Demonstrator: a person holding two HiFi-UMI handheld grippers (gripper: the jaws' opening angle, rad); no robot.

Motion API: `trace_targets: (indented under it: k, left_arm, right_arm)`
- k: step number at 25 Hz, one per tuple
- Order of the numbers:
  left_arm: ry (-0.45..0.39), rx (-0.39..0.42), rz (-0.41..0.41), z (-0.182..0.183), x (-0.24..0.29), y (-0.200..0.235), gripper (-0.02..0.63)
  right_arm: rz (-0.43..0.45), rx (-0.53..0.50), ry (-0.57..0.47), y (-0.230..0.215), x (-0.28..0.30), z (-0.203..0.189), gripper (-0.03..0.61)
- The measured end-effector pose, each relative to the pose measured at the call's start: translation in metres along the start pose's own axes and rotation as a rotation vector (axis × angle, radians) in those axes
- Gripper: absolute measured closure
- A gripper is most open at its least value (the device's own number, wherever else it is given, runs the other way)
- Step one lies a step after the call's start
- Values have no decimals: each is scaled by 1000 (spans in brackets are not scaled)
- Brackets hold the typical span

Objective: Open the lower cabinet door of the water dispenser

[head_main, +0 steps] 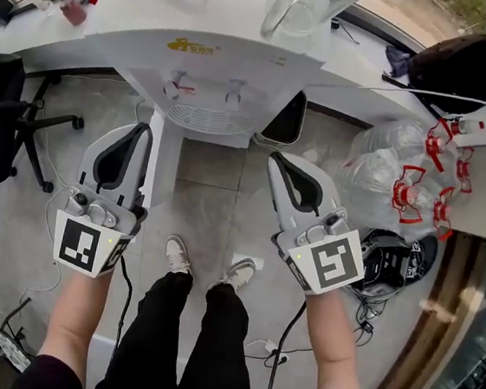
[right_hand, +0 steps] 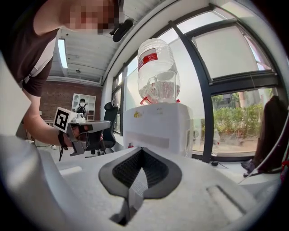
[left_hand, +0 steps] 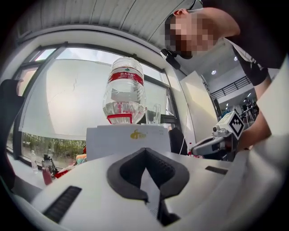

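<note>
Well, risk at the tongs: both pairs are closed. If I reach for the door like this, I judge they would only poke it or slide off, not catch an edge.
Risk at the taps: the taps (head_main: 177, 86) jut out just beyond my tips, and a careless dip could knock one and spill water.
Risk at the bottle: the water bottle (left_hand: 123, 92) stands upside down on top of the water dispenser (head_main: 216, 51), so a hard yank on the door could rock the whole unit.
Risk on the floor: cables (head_main: 280, 350) trail down near my shoes (head_main: 177, 254), and I could snag one stepping back.
Left tongs (head_main: 141, 132): pads pressed together, nothing between them, touching nothing.
Right tongs (head_main: 279, 160): closed tight as well, empty, in free air.
Aim: both point about level at the dispenser's upper body, near its yellow logo (head_main: 190, 46).
Lower cabinet door: it belongs below the taps, under the overhang. A white panel (head_main: 164, 163) runs down beside my left tongs, but I cannot tell whether it is the door, or whether the door is open.
</note>
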State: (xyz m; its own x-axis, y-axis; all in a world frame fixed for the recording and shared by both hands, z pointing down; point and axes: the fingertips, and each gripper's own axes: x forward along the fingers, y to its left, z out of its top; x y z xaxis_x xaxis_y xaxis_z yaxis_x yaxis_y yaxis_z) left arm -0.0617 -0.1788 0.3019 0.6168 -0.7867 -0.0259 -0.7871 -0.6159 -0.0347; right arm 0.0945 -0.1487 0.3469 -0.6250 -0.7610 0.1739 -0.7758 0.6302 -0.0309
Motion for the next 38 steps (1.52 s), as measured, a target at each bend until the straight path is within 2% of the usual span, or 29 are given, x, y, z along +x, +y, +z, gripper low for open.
trace_targets:
  k: [4,6,15,24,28,30,38]
  left_arm:
    - [22,-37,-1,31,-2,-4,606]
    - [42,-44,-4,43,-1,-6,606]
    - [33,13,-17,112,27,-29,606]
    - [38,-61,-35,174,27,-56,606]
    - [65,-37,-38,210,18,-68,606]
    - [54,-34,-35,235,17,-70,606]
    - [-16,-8,-15,319,-7,-72,606]
  right_arm:
    - [-48,3,5,8,-13,41,574]
    - [-71,39,-13,6,-18,60,574]
    - [-104,68,17,-16,-60,121,575]
    - [-177,114,27,-23,-106,174,575]
    - [-225,150,10,-27,-132,205,574]
    - [-258,178,-16,-32,-139,221,574]
    - [-271,123,-76,-26,-166,289,575]
